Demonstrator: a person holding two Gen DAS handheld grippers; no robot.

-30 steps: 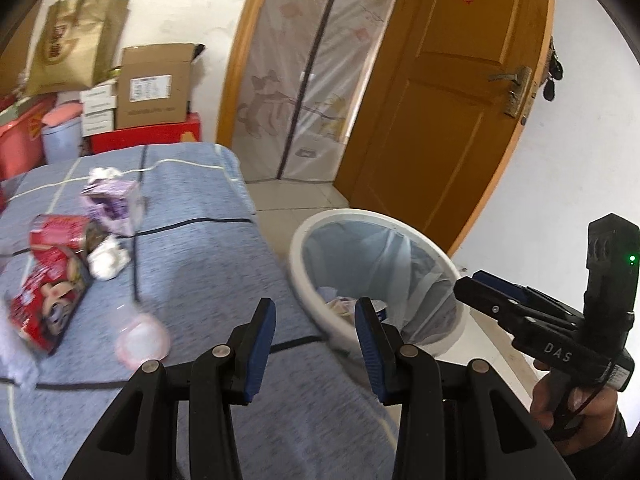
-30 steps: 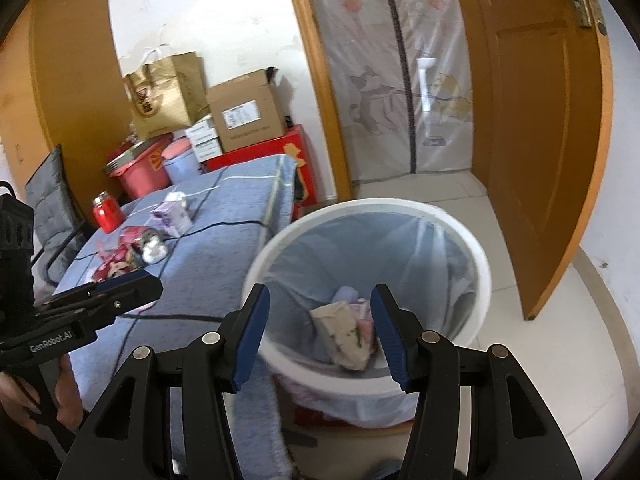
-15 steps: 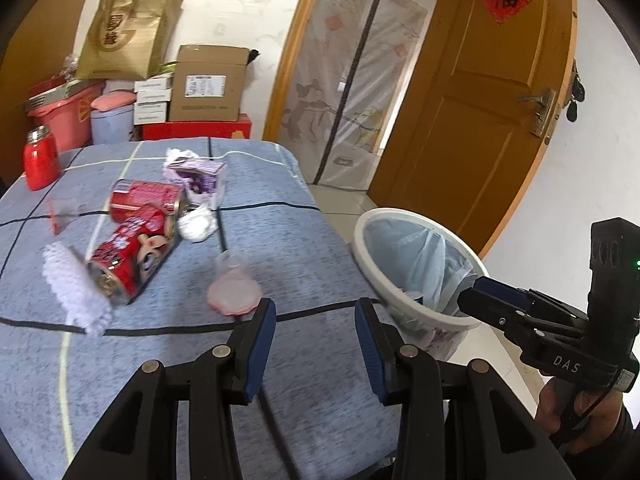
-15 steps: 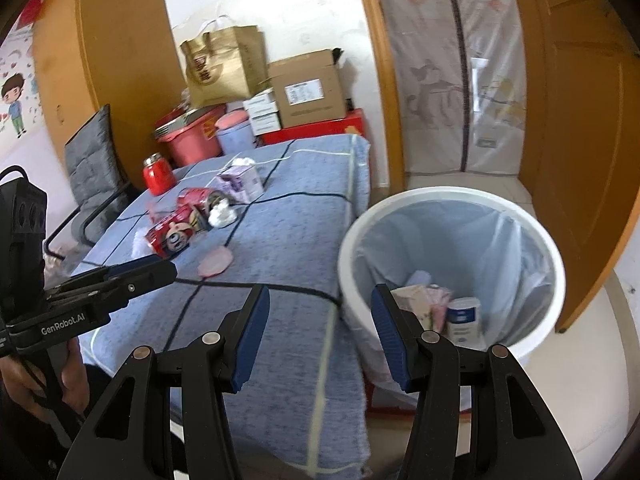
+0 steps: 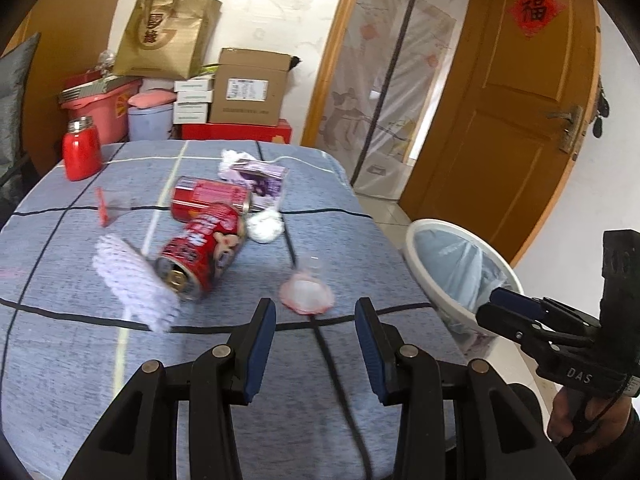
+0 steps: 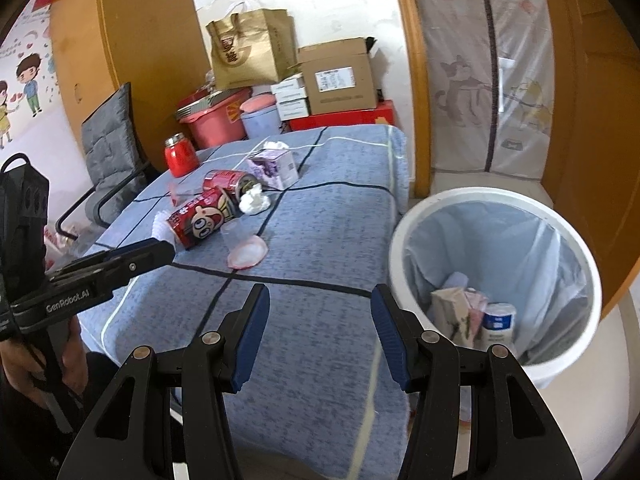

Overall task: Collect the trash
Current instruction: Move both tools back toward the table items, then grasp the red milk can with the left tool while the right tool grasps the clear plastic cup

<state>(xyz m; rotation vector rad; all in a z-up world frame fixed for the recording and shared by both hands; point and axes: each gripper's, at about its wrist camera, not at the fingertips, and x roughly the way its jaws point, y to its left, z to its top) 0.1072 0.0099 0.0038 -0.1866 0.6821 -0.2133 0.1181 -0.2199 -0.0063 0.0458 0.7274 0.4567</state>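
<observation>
Trash lies on the blue checked table (image 5: pixel 80 360) (image 6: pixel 332 240): two red cans (image 5: pixel 202 250) (image 6: pixel 198 220), a purple carton (image 5: pixel 260 182) (image 6: pixel 276 168), a crumpled tissue (image 5: pixel 264 226) (image 6: pixel 254 200), a clear plastic cup with a pink lid (image 5: pixel 306 292) (image 6: pixel 244 248) and a white ruffled paper (image 5: pixel 132 280). The white bin (image 5: pixel 452 264) (image 6: pixel 496 276) with a blue liner stands right of the table and holds some trash. My left gripper (image 5: pixel 316 336) is open and empty just short of the cup. My right gripper (image 6: pixel 320 334) is open and empty over the table's near edge.
A red jar (image 5: pixel 82 152) (image 6: pixel 180 154) stands at the table's far left. Boxes (image 5: pixel 250 88), a gold paper bag (image 5: pixel 170 36) and pink tubs are stacked behind the table. A grey chair (image 6: pixel 108 148) stands at the left, an orange door (image 5: pixel 512 92) at the right.
Both views have swung left from the bin toward the table. The trash pile has come into fuller view and the bin has slid to the right. Both grippers stay open and empty.
</observation>
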